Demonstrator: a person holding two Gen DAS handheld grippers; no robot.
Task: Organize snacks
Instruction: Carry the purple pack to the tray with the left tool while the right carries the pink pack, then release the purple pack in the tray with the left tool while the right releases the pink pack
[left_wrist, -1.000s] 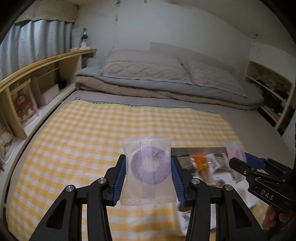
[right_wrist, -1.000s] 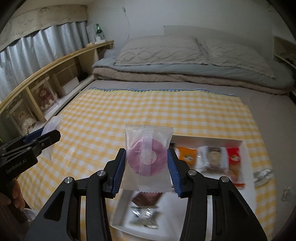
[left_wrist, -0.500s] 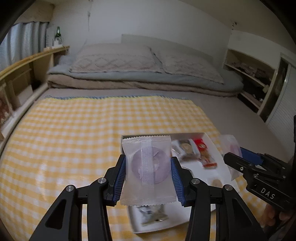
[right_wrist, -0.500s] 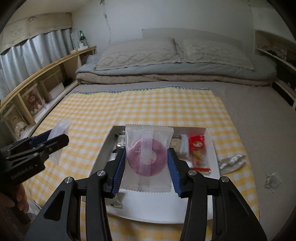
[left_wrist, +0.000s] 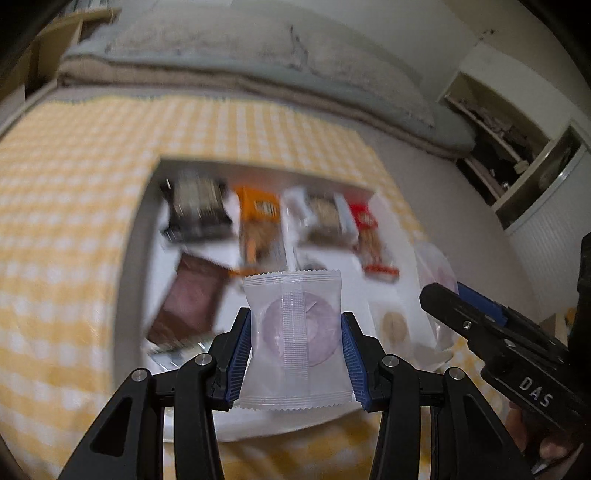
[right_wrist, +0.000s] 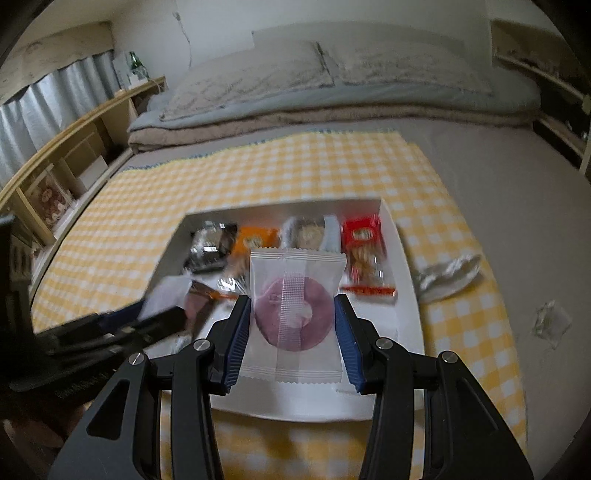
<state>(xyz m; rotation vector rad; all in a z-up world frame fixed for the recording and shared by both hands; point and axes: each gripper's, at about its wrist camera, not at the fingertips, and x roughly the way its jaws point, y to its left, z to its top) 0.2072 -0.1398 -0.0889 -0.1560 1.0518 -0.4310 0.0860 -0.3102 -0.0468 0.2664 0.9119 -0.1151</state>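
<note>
Basically both grippers hang over the white tray (right_wrist: 408, 295): left gripper (left_wrist: 295, 354) clamps a pale ring-candy packet (left_wrist: 295, 339), right gripper (right_wrist: 290, 341) clamps a darker one (right_wrist: 293, 314). Packets upright, long axis vertical. Tray's bare near half lies below-ahead; right sits nearer its centre.

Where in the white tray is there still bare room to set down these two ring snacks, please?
The white rectangular tray is bare along its near edge, and on its right below the red snack packet. The far row and near-left corner, around the brown packet, are crowded.
</note>
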